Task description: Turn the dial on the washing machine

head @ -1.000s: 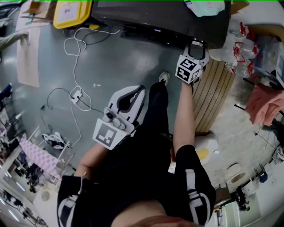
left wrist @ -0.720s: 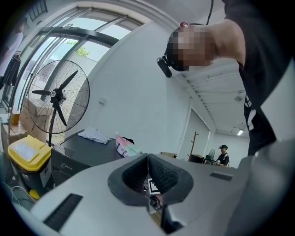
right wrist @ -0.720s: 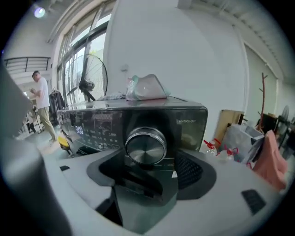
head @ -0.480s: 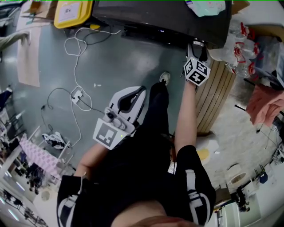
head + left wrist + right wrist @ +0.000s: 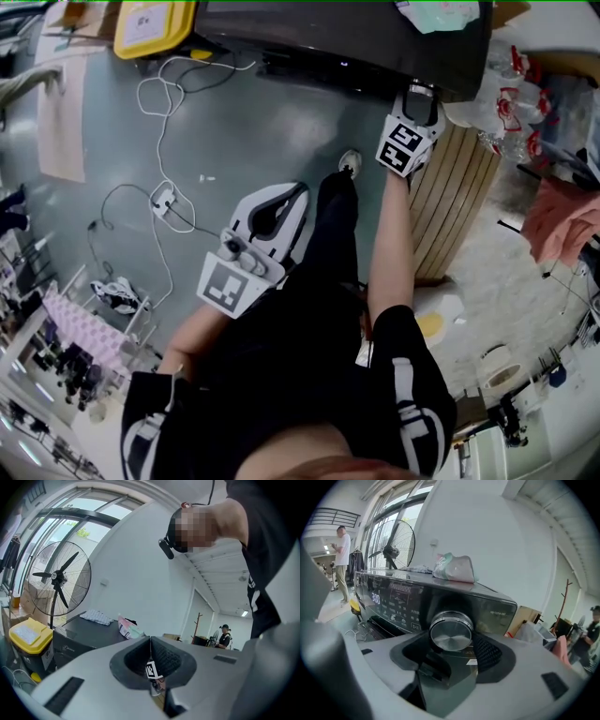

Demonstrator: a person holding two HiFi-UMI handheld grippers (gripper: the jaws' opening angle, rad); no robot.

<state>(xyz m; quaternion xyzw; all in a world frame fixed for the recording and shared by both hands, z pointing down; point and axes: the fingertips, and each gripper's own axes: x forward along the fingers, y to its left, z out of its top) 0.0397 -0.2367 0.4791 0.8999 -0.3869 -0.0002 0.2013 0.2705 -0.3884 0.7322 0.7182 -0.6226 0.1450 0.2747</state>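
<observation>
While the left claw hangs low beside the person's thigh, well apart from the washing machine, its jaws are pressed together with nothing between them, so it plays no part in this step. Nearer arm: the right one, stretched out to the front panel at the machine's right end. Right claw is on target. The dial sits straight ahead of it on the dark panel, right of the lit buttons, and stands between the two jaws with a pad close against each side. Judged as gripping the dial, though the left-side contact is in shadow. The jaws have just been closing, with the dial between them. Key relation: the dial's axis sticks out of the panel toward the claw, in line with the way the claw points, slightly downward. A turn should therefore come from a wrist roll about that line, not from sliding sideways. Against the earlier frames, the marker cube on the right claw stood tilted like a diamond half a second ago. It now lies rolled back, close to its pose of a second ago, which reads as a fresh grip after a roll. Left claw and its arm show no change.
</observation>
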